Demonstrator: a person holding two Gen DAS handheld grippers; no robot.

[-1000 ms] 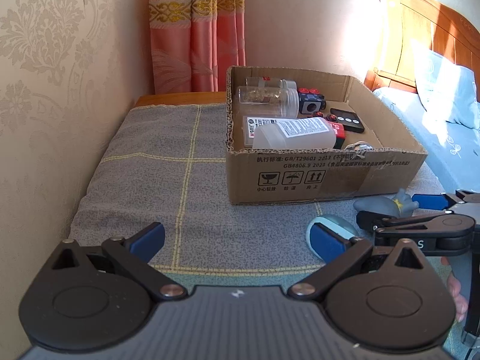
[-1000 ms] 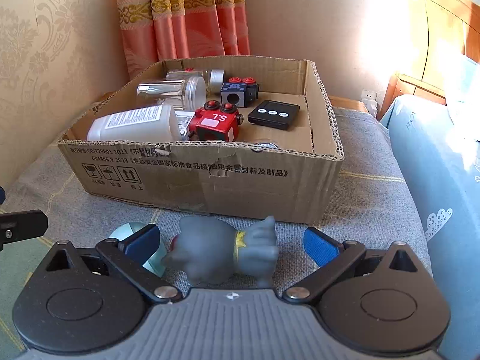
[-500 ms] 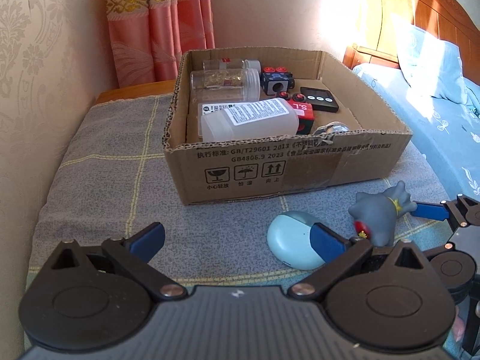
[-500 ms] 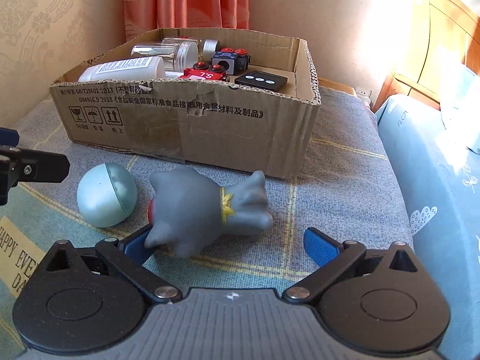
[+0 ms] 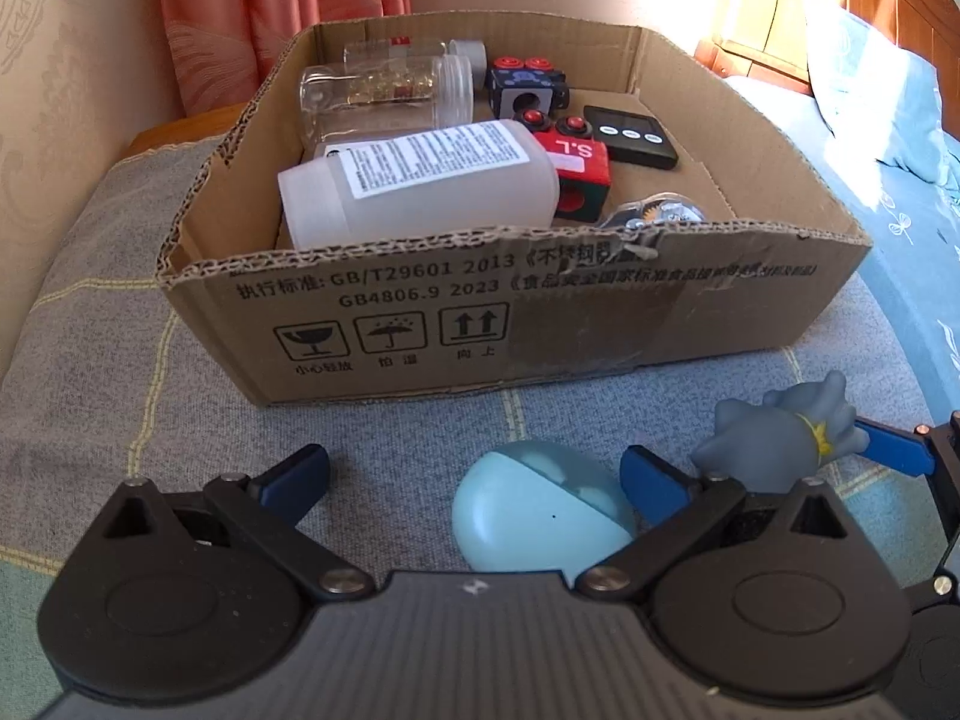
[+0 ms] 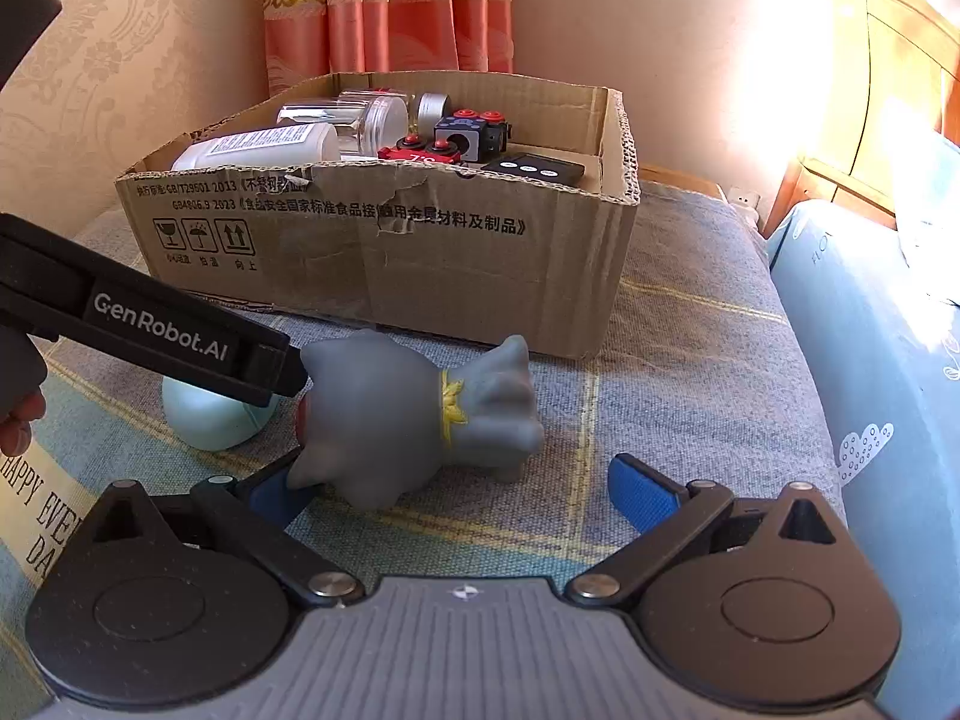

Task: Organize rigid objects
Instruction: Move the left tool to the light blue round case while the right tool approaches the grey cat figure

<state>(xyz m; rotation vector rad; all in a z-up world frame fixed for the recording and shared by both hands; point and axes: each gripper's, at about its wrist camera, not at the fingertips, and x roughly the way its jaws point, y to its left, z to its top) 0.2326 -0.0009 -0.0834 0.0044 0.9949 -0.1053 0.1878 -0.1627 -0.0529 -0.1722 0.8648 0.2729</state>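
A light blue egg-shaped case point(image 5: 543, 510) lies on the grey blanket between the open fingers of my left gripper point(image 5: 474, 480), close to the right finger; it also shows in the right wrist view point(image 6: 207, 420). A grey rubber toy figure point(image 6: 414, 414) lies on its side in front of the cardboard box point(image 6: 480, 276), between the open fingers of my right gripper point(image 6: 456, 492), touching the left finger. The toy shows in the left wrist view point(image 5: 774, 441) too. Neither gripper holds anything.
The box point(image 5: 720, 324) holds a white bottle point(image 5: 420, 180), clear jars point(image 5: 384, 90), red and black toy blocks point(image 5: 576, 162) and a black remote point(image 5: 630, 135). A wall and curtain stand behind. A blue-sheeted bed point(image 6: 870, 360) lies to the right.
Both grippers have come forward and lower. The left one now brackets the blue case; the right one brackets the grey toy. The left gripper's arm now crosses the right view.
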